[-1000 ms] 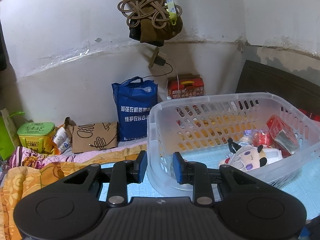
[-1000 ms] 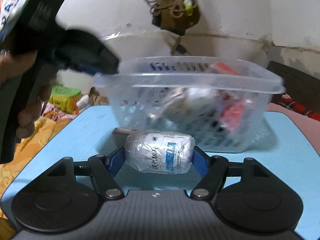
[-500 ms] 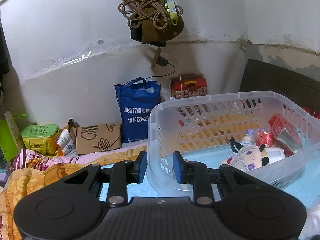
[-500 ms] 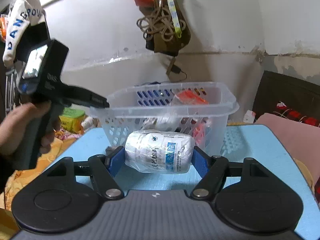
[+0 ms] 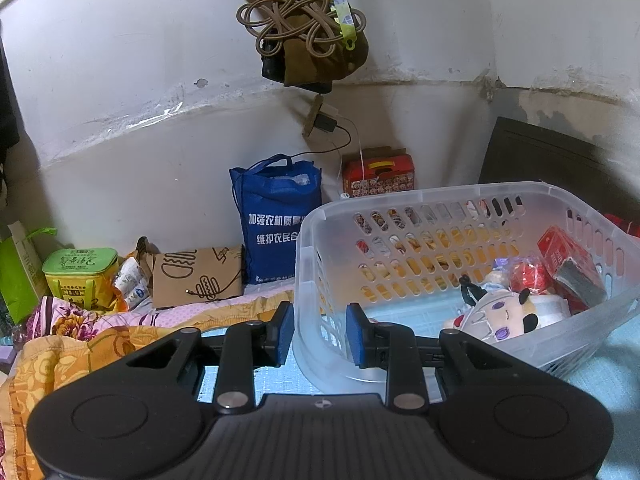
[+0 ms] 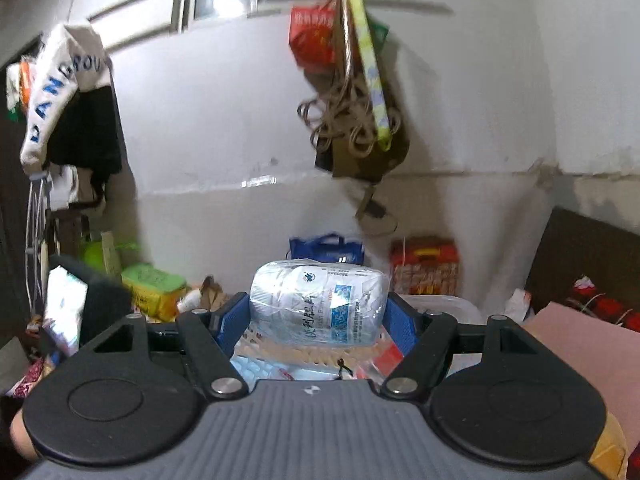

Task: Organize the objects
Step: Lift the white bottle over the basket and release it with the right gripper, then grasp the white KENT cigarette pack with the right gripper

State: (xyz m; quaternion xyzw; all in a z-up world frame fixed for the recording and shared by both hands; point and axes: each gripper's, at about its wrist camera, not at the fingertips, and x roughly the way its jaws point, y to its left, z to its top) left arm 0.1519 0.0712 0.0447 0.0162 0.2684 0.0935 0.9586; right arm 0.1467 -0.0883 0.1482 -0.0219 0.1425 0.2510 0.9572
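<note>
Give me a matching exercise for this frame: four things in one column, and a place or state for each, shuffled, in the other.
1. bottle
2. plush doll
3. blue bag
4. left gripper

A. lying in the basket
B. standing against the wall
C. astride the basket's corner
D. held in the right gripper

Pairs: 1-D, 2-A, 3-B, 4-C

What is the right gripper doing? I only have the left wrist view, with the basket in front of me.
Observer: The right gripper is shut on a white pill bottle, held sideways.
Operator: Where is it relative to the basket?
Observer: Above it; the basket rim and contents show just below the bottle.
Operator: Anything else I can't see?
Observer: A barred window sits high on the wall.
</note>
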